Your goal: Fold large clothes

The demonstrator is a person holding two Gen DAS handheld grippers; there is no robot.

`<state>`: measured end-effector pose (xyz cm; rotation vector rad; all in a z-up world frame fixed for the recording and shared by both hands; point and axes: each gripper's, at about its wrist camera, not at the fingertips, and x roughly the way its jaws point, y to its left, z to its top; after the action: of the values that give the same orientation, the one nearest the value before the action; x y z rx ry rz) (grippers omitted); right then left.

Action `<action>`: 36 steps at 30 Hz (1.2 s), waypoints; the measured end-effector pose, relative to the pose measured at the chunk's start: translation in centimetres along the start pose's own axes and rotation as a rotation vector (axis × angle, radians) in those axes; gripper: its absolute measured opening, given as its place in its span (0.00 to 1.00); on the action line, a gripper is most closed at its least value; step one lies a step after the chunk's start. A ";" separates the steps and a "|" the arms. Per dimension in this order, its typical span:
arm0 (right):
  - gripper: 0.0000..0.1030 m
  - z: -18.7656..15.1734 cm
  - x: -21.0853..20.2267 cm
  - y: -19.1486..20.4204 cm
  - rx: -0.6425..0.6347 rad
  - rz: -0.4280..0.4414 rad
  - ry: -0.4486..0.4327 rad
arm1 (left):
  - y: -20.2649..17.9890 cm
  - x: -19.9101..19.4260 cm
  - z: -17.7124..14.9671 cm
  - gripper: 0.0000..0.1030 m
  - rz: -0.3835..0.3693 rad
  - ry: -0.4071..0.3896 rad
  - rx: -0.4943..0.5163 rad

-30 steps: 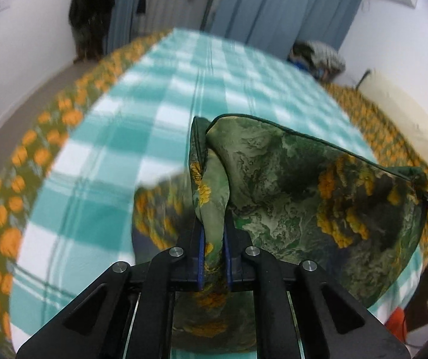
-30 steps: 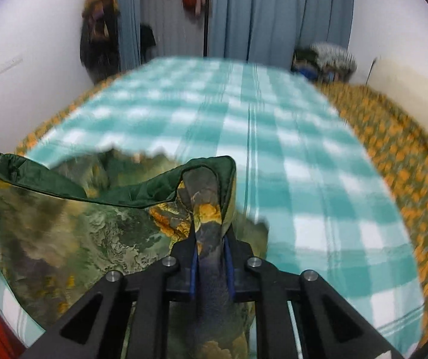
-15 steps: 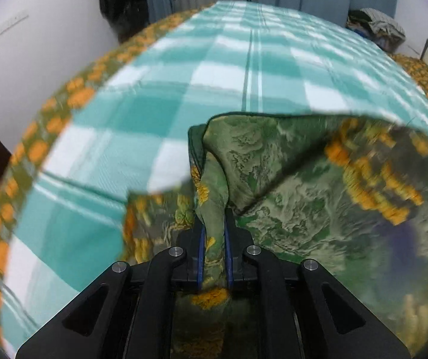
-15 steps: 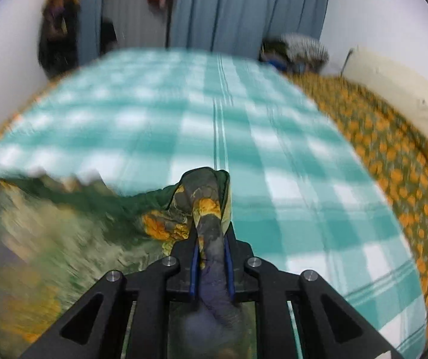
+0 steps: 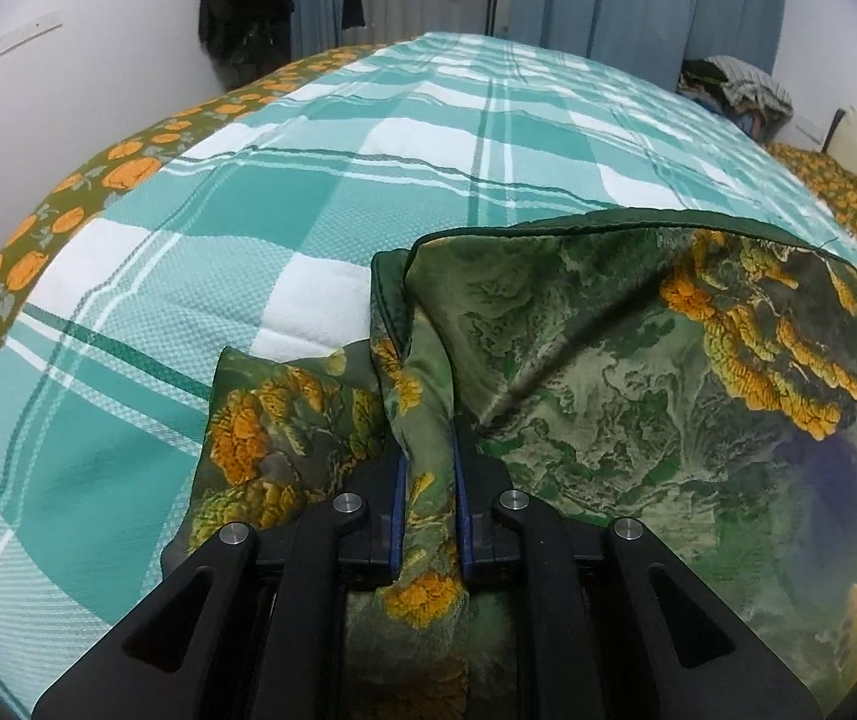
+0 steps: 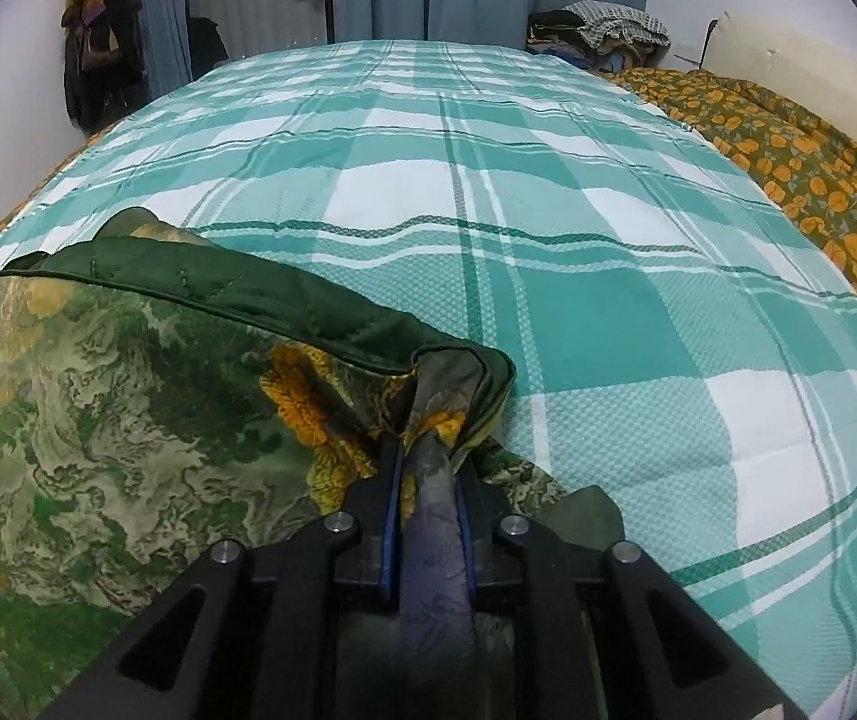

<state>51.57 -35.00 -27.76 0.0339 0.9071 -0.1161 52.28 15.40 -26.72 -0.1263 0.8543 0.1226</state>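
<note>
Garment: a large green cloth (image 5: 638,360) with orange flower print and a dark green hem, bunched near the bed's near edge; its hem runs across between the two grippers.
Bed: a teal and white checked cover (image 5: 368,192) carries the cloth; the far half of the bed is bare cover, with an orange flowered sheet (image 6: 800,156) along the sides.
Left gripper (image 5: 428,468): clamped on a gathered corner of the cloth, fabric pinched between the blue pads and standing up out of them.
Right gripper (image 6: 428,480): clamped on the other gathered corner, a twisted wad of fabric between its pads.
Lower layer: a flap of the same cloth (image 5: 272,432) lies flat on the cover just beside the left gripper, under the held part.
Done so far, as judged: both upper corners are gripped and brought low over the bed, so one fold looks about to be laid.
Left to do, as judged: set the held edge down, let go, smooth it, then fold again to a compact shape.
Risk: the slippery-looking fabric may slide out of line on release.
</note>
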 end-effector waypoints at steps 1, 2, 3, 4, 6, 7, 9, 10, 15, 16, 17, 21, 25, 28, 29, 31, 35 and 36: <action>0.16 0.1 0.0 -0.1 0.003 0.004 -0.001 | 0.0 0.0 0.0 0.12 0.000 -0.002 0.000; 0.16 0.0 0.0 -0.2 0.006 0.009 -0.001 | 0.0 0.0 0.0 0.12 -0.001 -0.003 -0.001; 0.16 0.0 0.0 -0.2 0.008 0.012 -0.001 | 0.0 0.0 0.0 0.12 -0.001 -0.002 -0.002; 0.16 0.0 0.0 -0.2 0.008 0.012 -0.001 | 0.0 0.0 0.0 0.12 0.000 -0.003 -0.001; 0.16 0.0 -0.2 -0.2 0.007 0.011 -0.002 | 0.0 0.0 0.0 0.12 0.000 -0.003 -0.001; 0.16 0.0 -0.2 -0.3 0.008 0.012 -0.003 | 0.0 -0.1 0.0 0.12 -0.001 -0.004 -0.001; 0.16 -0.1 -0.1 -0.3 0.008 0.013 -0.004 | 0.0 -0.1 0.0 0.12 -0.001 -0.004 -0.001; 0.16 -0.1 -0.1 -0.3 0.008 0.013 -0.004 | 0.0 -0.1 0.0 0.12 -0.002 -0.003 -0.001; 0.16 0.0 -0.2 -0.2 0.002 0.008 -0.003 | 0.0 -0.1 -0.1 0.12 0.003 0.000 0.002; 0.16 0.0 -0.2 -0.2 0.001 0.005 -0.002 | 0.0 -0.1 0.0 0.12 0.004 0.003 0.003; 0.16 0.1 -0.2 -0.1 -0.003 0.001 0.000 | -0.1 -0.2 0.1 0.12 0.006 0.008 0.005; 0.16 0.5 -0.6 0.3 -0.018 -0.016 0.012 | -0.2 -0.5 0.5 0.14 0.006 0.036 0.022; 0.21 1.5 -2.2 0.3 -0.028 -0.050 0.027 | 0.0 -1.7 1.2 0.26 0.014 0.058 0.019; 0.74 2.5 -5.7 0.0 -0.031 -0.104 -0.039 | 0.6 -3.8 1.3 0.67 0.009 0.039 0.005; 0.89 2.7 -8.0 0.0 -0.039 -0.117 -0.092 | 0.8 -4.7 1.1 0.72 -0.016 0.028 0.004; 0.89 2.5 -11.6 0.6 -0.080 -0.124 -0.171 | 1.1 -7.1 0.4 0.84 -0.046 -0.003 0.009; 0.90 0.5 -15.7 2.4 -0.130 -0.045 -0.226 | 1.3 -10.7 -2.1 0.90 -0.078 -0.040 -0.021; 0.91 -0.1 -15.3 2.9 -0.132 -0.025 -0.193 | 1.3 -11.3 -2.8 0.90 -0.073 -0.047 -0.038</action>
<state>42.47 -30.79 -15.87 -0.1092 0.7206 -0.0808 42.60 15.61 -20.04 -0.1892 0.8000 0.0729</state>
